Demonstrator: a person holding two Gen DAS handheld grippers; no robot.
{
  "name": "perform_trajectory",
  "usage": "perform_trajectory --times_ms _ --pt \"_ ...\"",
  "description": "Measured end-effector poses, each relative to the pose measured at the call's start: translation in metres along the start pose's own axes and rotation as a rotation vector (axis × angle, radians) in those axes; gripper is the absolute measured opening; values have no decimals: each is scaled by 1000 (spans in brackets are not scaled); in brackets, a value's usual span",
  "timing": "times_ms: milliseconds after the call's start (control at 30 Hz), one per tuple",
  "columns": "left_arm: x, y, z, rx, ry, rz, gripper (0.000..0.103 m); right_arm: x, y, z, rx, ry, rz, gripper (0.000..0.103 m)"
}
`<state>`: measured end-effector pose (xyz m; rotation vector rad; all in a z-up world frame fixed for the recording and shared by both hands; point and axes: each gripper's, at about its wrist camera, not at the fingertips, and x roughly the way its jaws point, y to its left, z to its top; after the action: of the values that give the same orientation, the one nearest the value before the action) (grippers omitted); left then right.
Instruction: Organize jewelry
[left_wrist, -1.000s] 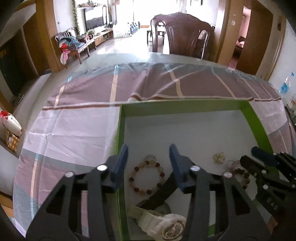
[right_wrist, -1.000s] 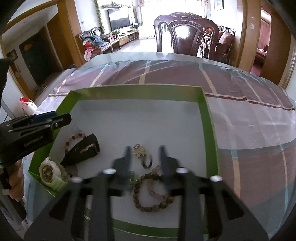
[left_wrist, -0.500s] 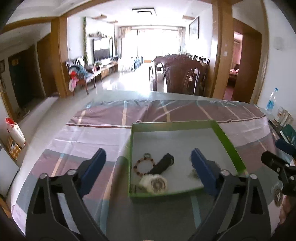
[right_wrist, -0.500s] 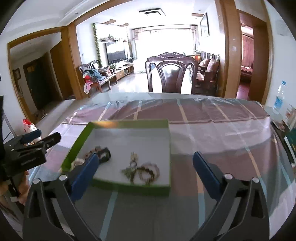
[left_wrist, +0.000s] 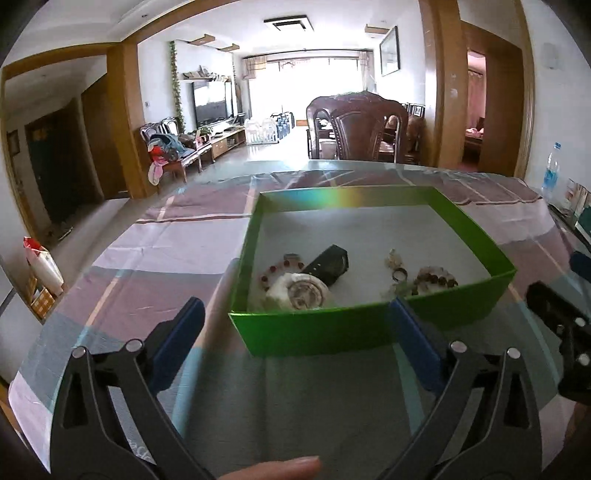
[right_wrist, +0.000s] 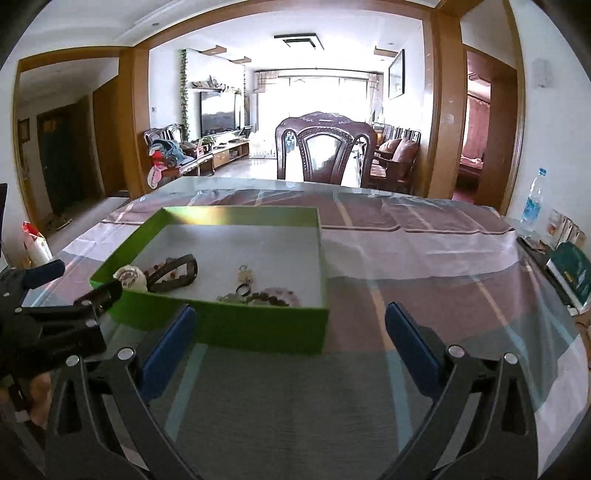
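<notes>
A green box (left_wrist: 332, 330) (right_wrist: 236, 325) stands on the table. In it lie a white watch (left_wrist: 303, 293) (right_wrist: 127, 276), a black strap (left_wrist: 328, 263) (right_wrist: 173, 273), a red bead bracelet (left_wrist: 271, 271), a ring (left_wrist: 399, 274) (right_wrist: 242, 291) and a brown bead bracelet (left_wrist: 436, 278) (right_wrist: 275, 297). My left gripper (left_wrist: 295, 349) is open and empty, in front of the box's near wall. My right gripper (right_wrist: 290, 345) is open and empty, in front of the box's near right corner. Each gripper shows at the edge of the other's view.
The table carries a plaid cloth (right_wrist: 424, 243) under glass. A dark wooden chair (right_wrist: 327, 151) stands at the far side. A water bottle (right_wrist: 532, 203) and a green booklet (right_wrist: 570, 275) are at the right edge.
Both grippers have pulled back out of the box toward the table's near edge and opened wide. The jewelry stays in the box.
</notes>
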<state>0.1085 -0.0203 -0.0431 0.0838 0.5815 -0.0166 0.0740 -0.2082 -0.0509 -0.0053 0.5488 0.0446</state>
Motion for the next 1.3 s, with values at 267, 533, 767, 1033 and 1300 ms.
perform_trajectory --times_ms 267,533,767,1033,1300 --pt "-15 4 -3 -21 -80 -2 99 6 0 -7 22 5 13 100" --pt "-8 2 -4 -14 -40 -13 99 5 3 -9 22 -1 -1 100" --pt "-4 2 -6 -17 -22 -27 99 3 2 -10 25 -3 5 100" --pt "-2 2 -7 -16 -17 -27 99 3 3 -10 24 -1 8 100" --pt "-2 2 -7 -15 -16 -27 99 3 3 -10 24 0 8 100"
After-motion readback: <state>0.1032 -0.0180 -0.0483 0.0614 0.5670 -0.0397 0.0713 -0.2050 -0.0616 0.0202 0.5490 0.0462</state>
